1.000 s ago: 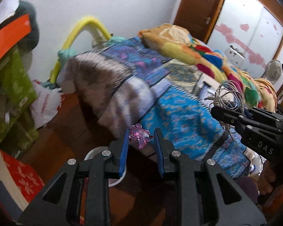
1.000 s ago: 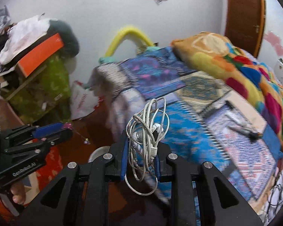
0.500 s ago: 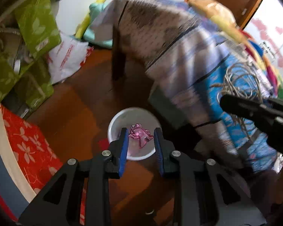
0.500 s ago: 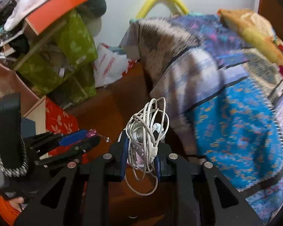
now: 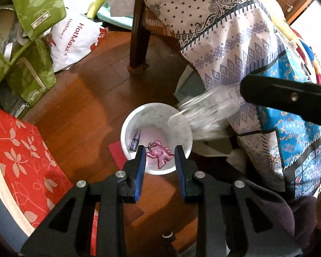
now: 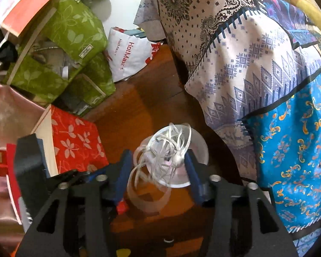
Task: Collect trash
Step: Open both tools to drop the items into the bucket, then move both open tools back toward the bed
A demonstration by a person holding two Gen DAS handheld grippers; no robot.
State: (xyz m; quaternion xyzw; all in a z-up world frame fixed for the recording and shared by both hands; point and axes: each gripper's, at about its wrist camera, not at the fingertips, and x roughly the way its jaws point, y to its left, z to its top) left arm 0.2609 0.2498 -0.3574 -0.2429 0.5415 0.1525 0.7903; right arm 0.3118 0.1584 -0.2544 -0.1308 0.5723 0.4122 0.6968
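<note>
Wooden floor [image 5: 79,115], cluttered; white bin [image 5: 126,128] beside the draped bed [image 5: 235,42]. Your left gripper [image 5: 159,156] clamps a pink toy [image 5: 159,153] over the bin. Your right gripper [image 6: 158,162] is opening, its cable [image 6: 167,150] dropping binward. Next: release the toy squarely above the rim.

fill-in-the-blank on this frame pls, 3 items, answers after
1. The left hand-held gripper holds a small ____ trinket over the bin.
2. The white bin stands on a ____ floor.
3. The jaws of the right hand-held gripper are opening around a tangle of white ____.

Answers: pink; wooden; cable
</note>
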